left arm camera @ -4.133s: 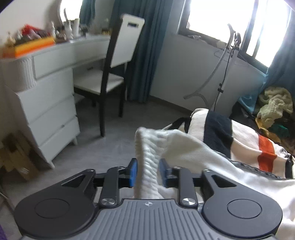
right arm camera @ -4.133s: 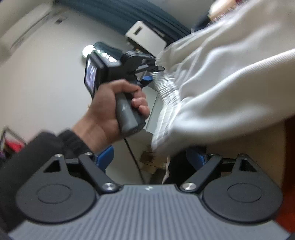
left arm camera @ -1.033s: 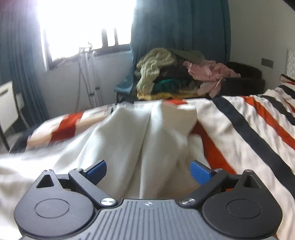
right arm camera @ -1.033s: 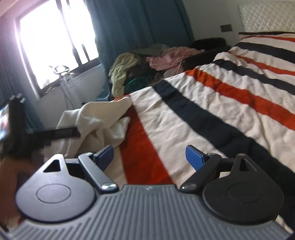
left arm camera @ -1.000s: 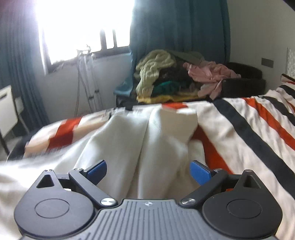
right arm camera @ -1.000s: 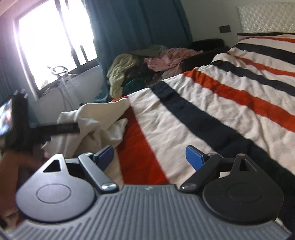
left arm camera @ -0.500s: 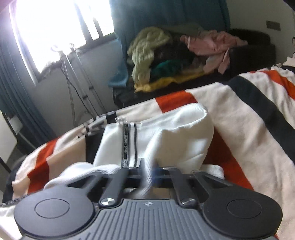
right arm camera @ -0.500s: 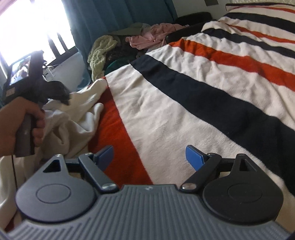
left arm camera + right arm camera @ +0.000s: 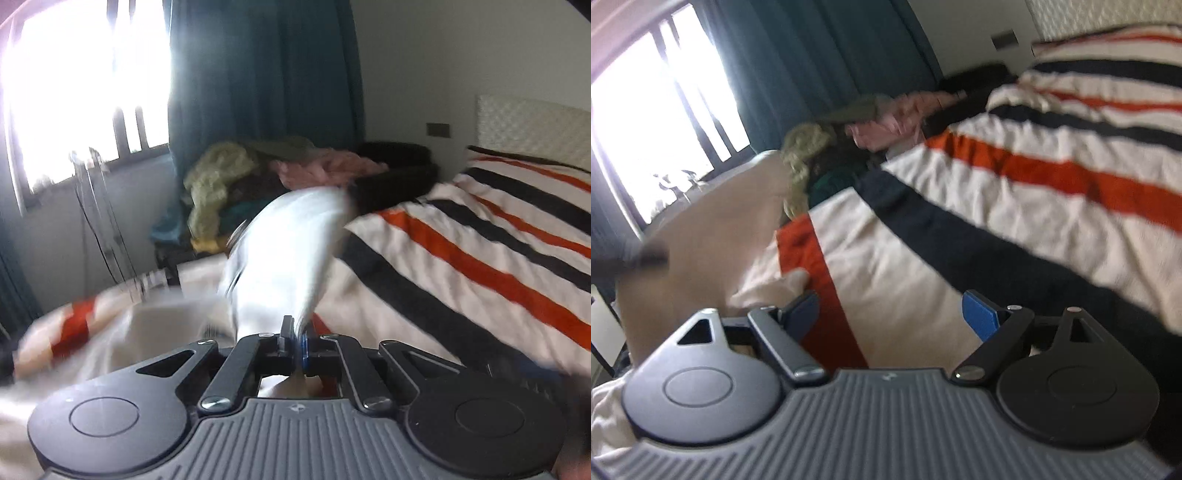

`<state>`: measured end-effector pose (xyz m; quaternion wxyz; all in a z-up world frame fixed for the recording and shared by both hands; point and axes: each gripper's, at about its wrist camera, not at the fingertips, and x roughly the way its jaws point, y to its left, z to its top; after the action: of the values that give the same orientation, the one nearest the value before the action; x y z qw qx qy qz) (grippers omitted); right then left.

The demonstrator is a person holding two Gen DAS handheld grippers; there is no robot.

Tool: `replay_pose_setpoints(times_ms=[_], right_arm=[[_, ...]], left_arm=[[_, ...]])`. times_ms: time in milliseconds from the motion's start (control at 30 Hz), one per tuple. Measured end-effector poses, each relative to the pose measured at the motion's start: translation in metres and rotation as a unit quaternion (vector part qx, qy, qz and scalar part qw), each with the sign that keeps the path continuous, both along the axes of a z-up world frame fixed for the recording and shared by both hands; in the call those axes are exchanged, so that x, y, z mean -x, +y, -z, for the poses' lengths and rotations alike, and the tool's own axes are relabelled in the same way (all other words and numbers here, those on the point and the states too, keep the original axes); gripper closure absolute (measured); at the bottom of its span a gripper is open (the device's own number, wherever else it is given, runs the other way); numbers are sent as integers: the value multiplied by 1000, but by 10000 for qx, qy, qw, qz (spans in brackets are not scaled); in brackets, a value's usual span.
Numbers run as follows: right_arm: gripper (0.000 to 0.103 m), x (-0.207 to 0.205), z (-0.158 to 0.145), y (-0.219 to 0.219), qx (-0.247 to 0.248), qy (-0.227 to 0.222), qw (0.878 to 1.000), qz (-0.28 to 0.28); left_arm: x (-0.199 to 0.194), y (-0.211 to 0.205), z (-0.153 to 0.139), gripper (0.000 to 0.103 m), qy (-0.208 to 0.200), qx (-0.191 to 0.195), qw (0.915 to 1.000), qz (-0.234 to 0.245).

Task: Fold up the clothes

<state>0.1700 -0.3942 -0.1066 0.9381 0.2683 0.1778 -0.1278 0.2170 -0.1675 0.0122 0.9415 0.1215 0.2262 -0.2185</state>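
Note:
A white garment (image 9: 288,254) lies on a striped bed cover (image 9: 480,266). My left gripper (image 9: 297,343) is shut on a fold of it and holds it up, blurred by motion. More of the garment trails to the left below. In the right wrist view the garment (image 9: 713,236) hangs lifted at the left, over the bed cover (image 9: 1015,206). My right gripper (image 9: 890,314) is open and empty just above the cover, its left finger beside a low lobe of the cloth.
A heap of clothes (image 9: 258,177) sits on a dark chair past the bed's far edge, before teal curtains (image 9: 258,74). A bright window (image 9: 85,92) and a thin stand (image 9: 99,221) are at the left. A headboard (image 9: 532,122) is at the right.
My left gripper has closed on the white garment and lifted it up off the bed. My right gripper stayed open and tilted, moving closer to the garment.

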Motion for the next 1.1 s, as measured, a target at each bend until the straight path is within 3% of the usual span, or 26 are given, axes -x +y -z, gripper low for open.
replay_pose_setpoints(times_ms=[133, 267, 400, 533, 633, 733, 833, 900, 1000, 1100], right_arm=[[16, 18, -12, -5, -220, -246, 9995, -29], [16, 32, -13, -11, -701, -172, 9970, -265], [15, 48, -2, -19, -1594, 49, 9862, -446], [15, 59, 14, -18, -2451, 412, 9672, -532], [16, 60, 24, -10, -2762, 569, 9575, -609], [16, 54, 38, -7, -3027, 711, 9492, -487], [22, 47, 55, -7, -3300, 871, 9395, -292], [22, 41, 64, -7, -3382, 914, 9365, -132], [23, 32, 67, -7, -3324, 791, 9398, 9], [30, 21, 67, -8, -3145, 703, 9466, 94]], left_arm=[[53, 27, 33, 99, 302, 358, 9989, 66], [82, 40, 64, 97, 709, 457, 9964, -8], [106, 63, 71, 90, 882, 747, 9932, -165], [124, 92, 61, 68, 912, 873, 9914, -350], [132, 118, 53, 50, 883, 967, 9896, -601], [130, 152, 49, 39, 1184, 1256, 9803, -961], [112, 194, 55, 22, 1649, 1643, 9592, -1603], [97, 228, 61, 22, 1943, 2034, 9366, -2091], [75, 285, 75, 22, 2274, 3026, 8880, -2610], [58, 337, 97, 24, 2427, 3671, 8273, -3492]])
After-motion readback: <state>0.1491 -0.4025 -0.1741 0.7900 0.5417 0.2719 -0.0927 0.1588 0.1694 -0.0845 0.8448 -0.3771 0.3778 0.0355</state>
